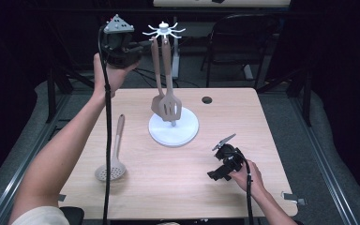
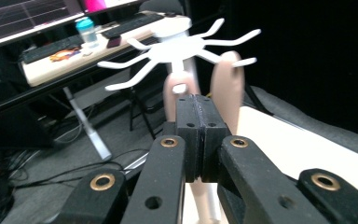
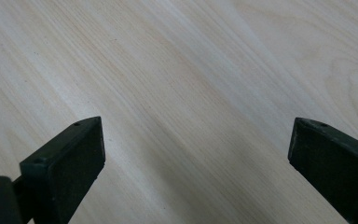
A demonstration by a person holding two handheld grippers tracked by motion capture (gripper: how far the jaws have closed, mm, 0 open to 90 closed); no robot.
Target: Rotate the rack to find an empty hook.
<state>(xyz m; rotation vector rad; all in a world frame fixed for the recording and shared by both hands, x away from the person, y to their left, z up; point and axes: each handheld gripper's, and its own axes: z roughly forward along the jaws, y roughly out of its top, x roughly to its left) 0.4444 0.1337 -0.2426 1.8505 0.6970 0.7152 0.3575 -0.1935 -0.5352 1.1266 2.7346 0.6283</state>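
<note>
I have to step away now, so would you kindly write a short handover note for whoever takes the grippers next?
Left gripper: jaws shut, empty, raised beside the top of the white rack.
Right gripper: jaws open, empty, low over the table at its near right.
Done: two spatulas hang from the rack's hooks.
Left: the skimmer lies flat on the table's left side, untouched; it probably goes on a free hook next.

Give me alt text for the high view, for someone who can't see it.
A person's left gripper, raised, sits beside the top of a white utensil rack where two brown spatulas hang. A skimmer lies on the wooden table at left, and the right gripper rests low near the table's front right.
</note>
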